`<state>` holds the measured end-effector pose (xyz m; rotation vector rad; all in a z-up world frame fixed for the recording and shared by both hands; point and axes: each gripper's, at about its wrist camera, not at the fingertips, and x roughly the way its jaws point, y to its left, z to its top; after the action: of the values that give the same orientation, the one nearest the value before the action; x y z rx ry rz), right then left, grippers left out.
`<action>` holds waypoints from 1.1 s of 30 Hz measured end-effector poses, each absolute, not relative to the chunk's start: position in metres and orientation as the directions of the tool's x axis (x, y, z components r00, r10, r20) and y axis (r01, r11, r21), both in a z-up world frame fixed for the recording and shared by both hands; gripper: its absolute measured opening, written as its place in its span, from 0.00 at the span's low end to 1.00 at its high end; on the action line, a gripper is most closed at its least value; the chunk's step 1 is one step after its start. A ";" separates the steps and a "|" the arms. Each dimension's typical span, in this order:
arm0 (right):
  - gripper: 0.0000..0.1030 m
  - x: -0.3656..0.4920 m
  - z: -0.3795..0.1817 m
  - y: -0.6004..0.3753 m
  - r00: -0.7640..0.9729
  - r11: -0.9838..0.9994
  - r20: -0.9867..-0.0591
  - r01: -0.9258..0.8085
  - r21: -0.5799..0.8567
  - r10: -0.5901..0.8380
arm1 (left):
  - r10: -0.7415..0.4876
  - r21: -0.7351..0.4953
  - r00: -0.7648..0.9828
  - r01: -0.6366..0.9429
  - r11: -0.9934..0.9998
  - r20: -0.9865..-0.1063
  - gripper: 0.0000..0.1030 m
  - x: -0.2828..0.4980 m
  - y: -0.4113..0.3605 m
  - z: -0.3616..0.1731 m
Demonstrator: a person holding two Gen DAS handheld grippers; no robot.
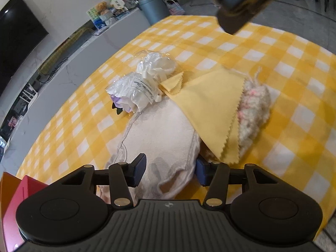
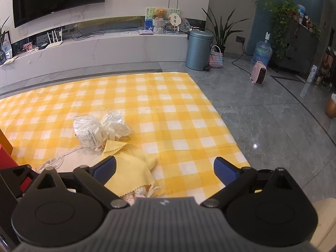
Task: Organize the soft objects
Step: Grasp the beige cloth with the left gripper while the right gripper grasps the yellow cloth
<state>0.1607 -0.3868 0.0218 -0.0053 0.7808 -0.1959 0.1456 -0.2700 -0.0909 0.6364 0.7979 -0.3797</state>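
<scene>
Landmark: the pale pink pouch (image 1: pixel 159 134), lying on the yellow checked cloth (image 1: pixel 273 67) that covers the worktop.

Left of the pouch, at the edge of the left wrist view, a red box (image 1: pixel 14 191) with an orange one behind it. Their insides are not visible, so whether anything is in them cannot be told.

At the pouch's far end, resting on it: a clear plastic bag (image 1: pixel 145 82) tied with ribbon, holding white fabric and something purple. This is the only container whose contents show.

Over the pouch's right side lies a yellow cleaning cloth (image 1: pixel 212 105), zigzag-cut edges, one corner reaching down toward the near end. Right of that, half under it, a fuzzy white-and-pink knit piece (image 1: pixel 254 113).

Left gripper (image 1: pixel 171 169): fingers part open, straddling the near end of the pouch, one pad at each side. Fabric sits between them; the pads look close to it, but a firm pinch is not evident.

Right gripper (image 2: pixel 164 168): fingers spread wide, nothing between them, hovering above the yellow cloth's near edge.

Risks, as judged:
- Pouch carries the bag and the cloth. Lifting it would likely tip the bag off and drag the cloth and knit piece along.
- Slack fabric; a pinch may catch only the top layer and slip.
- Cloth corner lies near the right pad and could be caught with the pouch.
</scene>
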 end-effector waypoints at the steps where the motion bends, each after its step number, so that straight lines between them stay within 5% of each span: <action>1: 0.95 0.161 0.021 -0.388 0.692 0.982 -0.701 0.176 -0.072 -0.175 | -0.081 0.370 0.645 0.531 0.762 -0.760 0.59 0.148 -0.269 -0.090; 3: 0.95 0.162 0.019 -0.390 0.688 0.982 -0.706 0.177 -0.060 -0.167 | -0.083 0.338 0.628 0.520 0.784 -0.774 0.54 0.153 -0.268 -0.088; 6: 0.95 0.164 0.015 -0.391 0.679 0.983 -0.716 0.179 -0.051 -0.161 | -0.134 0.278 0.585 0.560 0.781 -0.800 0.25 0.152 -0.266 -0.087; 10: 0.95 0.168 0.010 -0.396 0.670 0.983 -0.729 0.182 -0.026 -0.143 | -0.087 0.306 0.595 0.527 0.793 -0.799 0.07 0.147 -0.269 -0.088; 23: 0.94 0.195 -0.012 -0.389 0.634 0.986 -0.773 0.116 0.117 0.018 | -0.283 0.031 0.576 0.474 0.880 -0.767 0.05 0.115 -0.203 -0.016; 33: 0.94 0.185 -0.008 -0.382 0.640 0.986 -0.767 0.152 0.075 -0.041 | -0.396 -0.117 0.664 0.425 0.898 -0.634 0.05 0.115 -0.185 0.011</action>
<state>0.1850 -0.3816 -0.0076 0.1365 0.8698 -0.1100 0.1150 -0.1847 0.0111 0.0428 0.7065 -0.4642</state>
